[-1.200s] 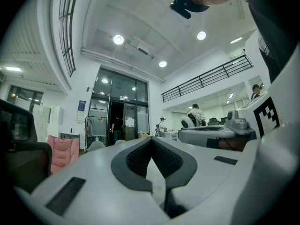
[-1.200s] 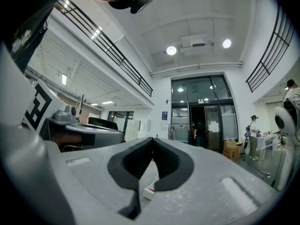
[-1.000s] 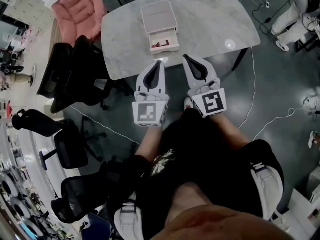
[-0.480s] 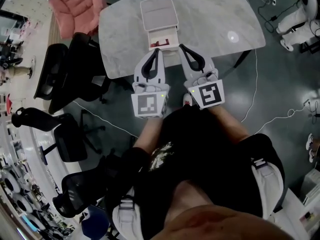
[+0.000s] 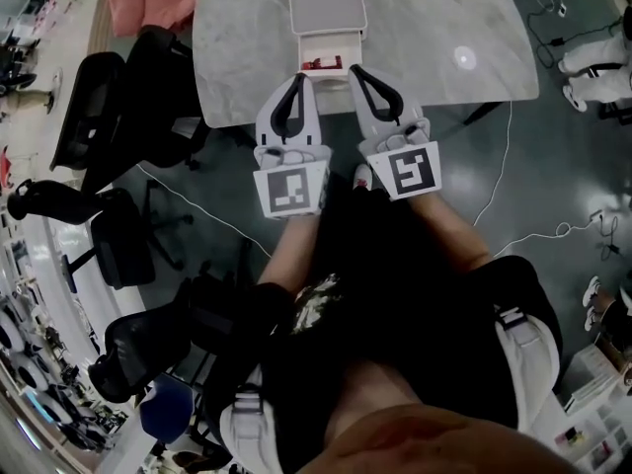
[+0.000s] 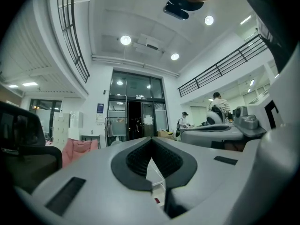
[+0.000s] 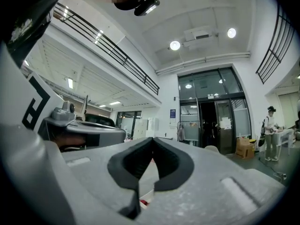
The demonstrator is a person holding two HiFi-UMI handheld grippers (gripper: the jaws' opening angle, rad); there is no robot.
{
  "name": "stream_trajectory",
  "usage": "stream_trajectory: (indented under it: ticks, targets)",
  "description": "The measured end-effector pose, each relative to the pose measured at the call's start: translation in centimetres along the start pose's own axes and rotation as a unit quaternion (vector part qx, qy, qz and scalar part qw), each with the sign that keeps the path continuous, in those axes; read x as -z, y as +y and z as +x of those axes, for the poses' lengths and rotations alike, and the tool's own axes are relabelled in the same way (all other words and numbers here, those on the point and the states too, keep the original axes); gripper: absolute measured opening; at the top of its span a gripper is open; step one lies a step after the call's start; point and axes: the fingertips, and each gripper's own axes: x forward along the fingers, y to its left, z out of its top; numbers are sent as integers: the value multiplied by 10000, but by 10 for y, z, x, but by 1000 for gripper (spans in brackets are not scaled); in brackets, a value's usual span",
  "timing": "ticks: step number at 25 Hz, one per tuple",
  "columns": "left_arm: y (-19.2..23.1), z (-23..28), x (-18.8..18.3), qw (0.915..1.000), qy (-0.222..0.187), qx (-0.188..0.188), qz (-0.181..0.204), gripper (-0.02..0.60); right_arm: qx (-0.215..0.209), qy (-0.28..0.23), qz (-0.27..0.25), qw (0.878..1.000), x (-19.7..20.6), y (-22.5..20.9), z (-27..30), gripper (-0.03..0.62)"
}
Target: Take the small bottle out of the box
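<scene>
- Forward they went: over the last second both grippers had pushed from short of the table edge up to the near end of the box.
- Left gripper had its jaws pressed tip to tip with nothing between them, just beside the box's near left corner.
- Right gripper was the same, jaws together and empty, at the near right corner.
- Box sat open on the marble table with its lid laid back.
- A red item lay in the tray, too small to tell whether it was the bottle.
- Black office chairs stood off left, and a white cable trailed across the floor on the right.
</scene>
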Motion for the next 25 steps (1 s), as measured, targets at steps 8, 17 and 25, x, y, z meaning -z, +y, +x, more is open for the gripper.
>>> stream_trajectory:
  ticks: [8,17,25]
  targets:
    - [50,27,19,9999,134,-32,-25,14,-94,181,-43,9998,18,10,58,-5]
    - [77,85,24,9994,234,233,-68,13,18,305,-82,9995,25,-20,111,-5]
    - [105,130,56,9979,543,259,-254,14,-239,629,-149,9976,61,-39,160,-5]
